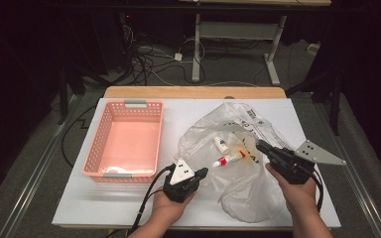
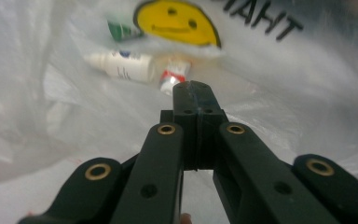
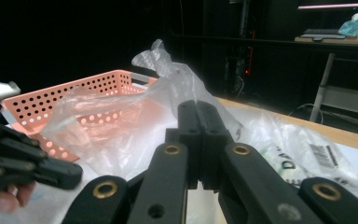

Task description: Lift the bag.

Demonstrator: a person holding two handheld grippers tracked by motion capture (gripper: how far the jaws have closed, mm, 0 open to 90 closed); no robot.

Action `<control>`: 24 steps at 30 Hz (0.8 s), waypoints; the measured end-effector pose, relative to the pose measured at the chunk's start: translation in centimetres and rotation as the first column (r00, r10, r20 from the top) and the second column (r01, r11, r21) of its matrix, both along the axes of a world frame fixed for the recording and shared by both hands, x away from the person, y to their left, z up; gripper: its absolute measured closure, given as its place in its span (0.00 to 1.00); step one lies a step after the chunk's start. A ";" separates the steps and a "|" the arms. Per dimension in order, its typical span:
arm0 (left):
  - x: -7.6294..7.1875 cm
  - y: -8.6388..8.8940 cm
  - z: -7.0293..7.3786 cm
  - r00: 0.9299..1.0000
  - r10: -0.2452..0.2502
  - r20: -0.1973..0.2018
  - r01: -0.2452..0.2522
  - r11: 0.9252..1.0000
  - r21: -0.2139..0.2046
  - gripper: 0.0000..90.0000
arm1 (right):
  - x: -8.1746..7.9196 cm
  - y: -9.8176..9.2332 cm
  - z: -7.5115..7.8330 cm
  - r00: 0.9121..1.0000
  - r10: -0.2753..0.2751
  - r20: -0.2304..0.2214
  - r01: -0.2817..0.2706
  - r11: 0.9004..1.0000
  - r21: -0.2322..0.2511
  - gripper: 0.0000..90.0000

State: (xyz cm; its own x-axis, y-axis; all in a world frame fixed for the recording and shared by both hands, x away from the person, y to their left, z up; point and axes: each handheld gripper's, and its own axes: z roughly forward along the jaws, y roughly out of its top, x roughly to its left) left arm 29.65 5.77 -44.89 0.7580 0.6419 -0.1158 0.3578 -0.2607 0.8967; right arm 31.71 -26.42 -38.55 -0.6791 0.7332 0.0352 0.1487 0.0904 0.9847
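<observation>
White surface (image 1: 129,198), dark room. Both my claws clenched on bag (image 1: 238,193) film: left claw (image 1: 203,173), right claw (image 1: 261,145). Risk: thin film slips or tears, tube (image 1: 229,159) and bottle (image 1: 222,145) spill short of basket (image 1: 95,148).

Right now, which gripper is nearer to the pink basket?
Left. The left gripper sits just off the pink basket's near right corner; the right gripper is across the plastic bag, farther right.
</observation>
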 end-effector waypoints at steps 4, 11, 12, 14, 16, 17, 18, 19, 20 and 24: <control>0.2 1.0 1.2 0.999 0.021 0.048 -0.019 0.999 -0.034 0.98 | 0.2 0.1 0.1 1.000 -0.011 0.005 0.011 1.000 0.001 1.00; 1.0 2.2 3.6 0.992 0.060 0.112 -0.051 0.996 -0.078 0.98 | 0.5 0.2 1.1 0.999 -0.037 0.022 0.036 0.999 0.016 1.00; 1.2 2.3 4.1 0.989 0.066 0.128 -0.056 0.995 -0.080 0.98 | 0.6 0.3 1.3 0.999 -0.035 0.021 0.035 0.999 0.020 1.00; 1.6 2.3 5.3 0.985 0.075 0.156 -0.062 0.994 -0.088 0.98 | 0.9 0.6 1.7 0.999 -0.030 0.034 0.029 0.999 0.014 1.00; 2.1 2.2 6.6 0.979 0.086 0.184 -0.069 0.993 -0.100 0.98 | 1.1 1.1 2.3 0.998 -0.035 0.045 0.035 0.999 0.006 1.00; 2.4 2.1 7.3 0.976 0.091 0.199 -0.071 0.992 -0.105 0.98 | 1.3 1.3 2.7 0.998 -0.038 0.052 0.038 0.999 0.007 1.00; 2.6 2.1 8.0 0.973 0.096 0.211 -0.074 0.991 -0.109 0.98 | 1.5 1.4 3.0 0.997 -0.040 0.059 0.039 0.999 0.014 1.00; 2.9 1.9 8.8 0.970 0.099 0.224 -0.075 0.991 -0.115 0.98 | 1.8 1.6 3.4 0.997 -0.042 0.067 0.041 0.999 0.013 1.00; 3.1 1.8 9.5 0.966 0.101 0.238 -0.075 0.990 -0.118 0.98 | 2.0 1.7 3.7 0.996 -0.051 0.074 0.050 0.998 0.024 1.00; 4.3 1.1 12.1 0.953 0.107 0.282 -0.073 0.989 -0.128 0.98 | 3.1 2.1 5.0 0.992 -0.072 0.099 0.068 0.997 0.046 1.00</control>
State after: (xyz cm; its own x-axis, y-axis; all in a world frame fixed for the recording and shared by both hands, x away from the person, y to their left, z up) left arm 33.96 6.84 -32.78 0.7099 0.7040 0.0218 0.0977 -0.1290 0.9868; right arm 34.76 -24.35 -33.59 -0.6281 0.7781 0.0011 0.0531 0.0415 0.9977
